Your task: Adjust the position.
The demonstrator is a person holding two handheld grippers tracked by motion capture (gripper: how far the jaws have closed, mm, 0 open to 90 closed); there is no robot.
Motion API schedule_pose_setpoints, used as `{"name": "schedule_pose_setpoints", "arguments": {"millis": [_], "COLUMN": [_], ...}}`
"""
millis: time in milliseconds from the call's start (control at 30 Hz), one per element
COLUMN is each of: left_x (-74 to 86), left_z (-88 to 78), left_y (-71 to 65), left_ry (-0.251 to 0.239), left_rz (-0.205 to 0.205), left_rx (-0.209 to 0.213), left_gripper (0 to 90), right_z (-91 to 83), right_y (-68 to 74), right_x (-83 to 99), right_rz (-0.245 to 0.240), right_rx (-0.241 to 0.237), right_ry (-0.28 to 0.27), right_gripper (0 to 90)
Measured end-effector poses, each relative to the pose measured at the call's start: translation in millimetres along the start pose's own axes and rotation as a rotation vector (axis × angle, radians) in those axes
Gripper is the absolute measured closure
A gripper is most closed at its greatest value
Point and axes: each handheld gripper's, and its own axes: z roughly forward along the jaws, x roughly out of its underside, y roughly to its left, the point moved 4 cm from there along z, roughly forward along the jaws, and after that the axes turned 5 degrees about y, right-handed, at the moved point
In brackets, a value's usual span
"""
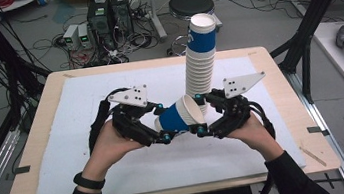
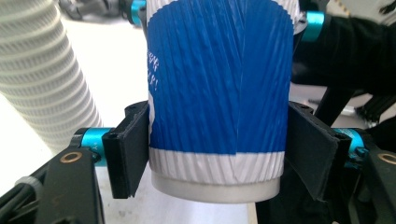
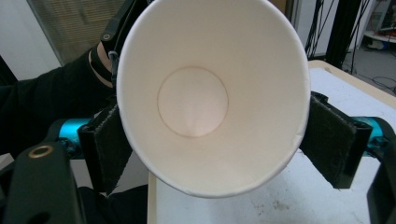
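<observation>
A blue and white paper cup [image 1: 181, 115] lay on its side in the air between the two grippers, above the white mat [image 1: 67, 156] on the table. The left gripper [image 1: 161, 123] was clamped on the cup's base end, its pads pressed against the ribbed blue sleeve on both sides. The right gripper [image 1: 201, 114] faced the cup's open mouth, its pads at the rim on either side; they seemed to be touching it, though the rim stayed round and unsquashed.

Just beyond the right gripper, a tall leaning stack of cups [image 1: 200, 68] of the same kind stood on the mat.

The step in hand looked like a handover, or pulling one cup free of another. The next move would call for one gripper to let go while the other kept its hold, without crushing the thin wall.

White writing ran along the edge of the blue sleeve, too small to read.
</observation>
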Motion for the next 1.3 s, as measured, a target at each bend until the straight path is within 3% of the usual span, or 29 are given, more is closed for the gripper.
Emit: {"name": "schedule_pose_setpoints", "arguments": {"millis": [700, 900, 1133, 1300], "left_x": [-4.8, -7.8, -8.5, -9.3], "left_z": [-17.2, -21.9, -15.0, -10.0], "left_y": [1.0, -1.1, -2.1, -3.2], "left_ry": [-0.129, -0.196, -0.183, -0.185], "left_rz": [0.002, 0.003, 0.016, 0.023], "left_rx": [-0.030, -0.020, -0.031, -0.020], "left_gripper": [28.0, 28.0, 27.9, 27.9], "right_z": [-7.9, -6.0, -8.2, -8.1], "right_y": [-3.0, -1.9, 1.8, 1.2], "right_x": [-2.9, -3.5, -9.0, -9.1], "right_rz": [0.031, 0.043, 0.055, 0.069], "right_rx": [0.028, 0.016, -0.002, -0.024], "right_ry": [-0.054, -0.070, -0.147, -0.154], "right_gripper": [13.6, 13.6, 13.6, 13.7]}}
